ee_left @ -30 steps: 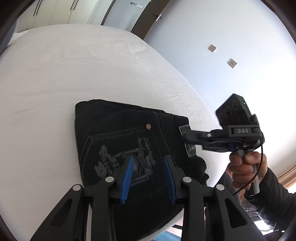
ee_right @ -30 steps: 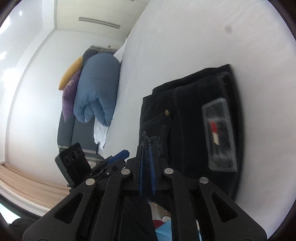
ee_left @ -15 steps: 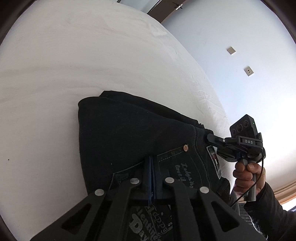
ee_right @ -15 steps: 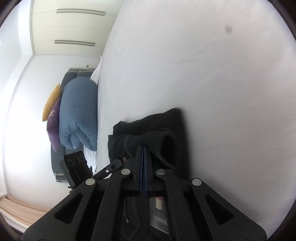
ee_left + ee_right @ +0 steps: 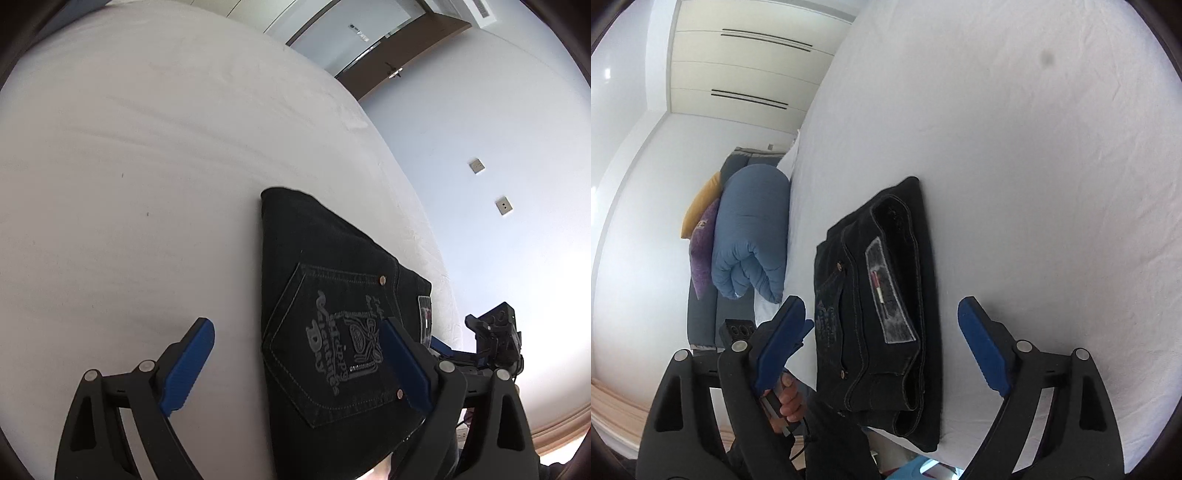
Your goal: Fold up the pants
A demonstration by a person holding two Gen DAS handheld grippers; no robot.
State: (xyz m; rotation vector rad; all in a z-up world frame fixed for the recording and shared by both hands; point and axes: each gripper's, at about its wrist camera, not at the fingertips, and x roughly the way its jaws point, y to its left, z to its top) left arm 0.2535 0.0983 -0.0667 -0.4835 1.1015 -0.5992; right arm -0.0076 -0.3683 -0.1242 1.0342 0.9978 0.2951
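A: Listing item one: pants (image 5: 332, 314), black, folded compact, on bed (image 5: 129, 184) at its near edge, ahead of both claws.

B: Claws?

A: Left claw (image 5: 299, 369) and right claw (image 5: 882, 350) have just spread wide; nothing gripped.

B: Risk?

A: Likely slippage: the bundle overhangs the bed edge below the right claw; a nudge could tip it off or spring the layers open.

A rolled blue duvet (image 5: 750, 236) and cushions (image 5: 701, 221) sit beside a white bed (image 5: 1034, 184); a wooden door (image 5: 406, 48) stands beyond.
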